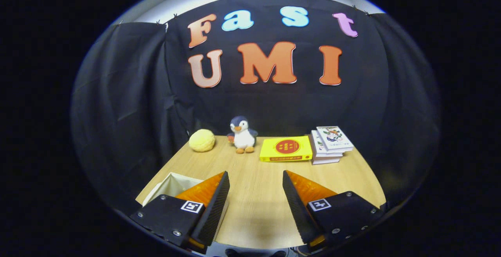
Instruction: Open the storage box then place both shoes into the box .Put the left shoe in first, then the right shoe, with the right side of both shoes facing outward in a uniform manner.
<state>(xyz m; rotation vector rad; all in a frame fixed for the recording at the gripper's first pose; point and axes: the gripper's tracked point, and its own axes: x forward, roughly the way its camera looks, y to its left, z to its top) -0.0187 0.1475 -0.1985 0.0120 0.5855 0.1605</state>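
— Tool status?

— The tool (256, 180) hangs above the wooden tabletop (258, 210), fingers wide apart, gripping nothing.

— The storage box?

— An open, cream-lined box (169, 185) at ten o'clock of the tool, partly behind one finger.

— Other items?

— Along the far edge, eleven to one o'clock: yellow round plush (202, 140), penguin toy (242, 134), yellow book (286, 149), stack of books (331, 144).
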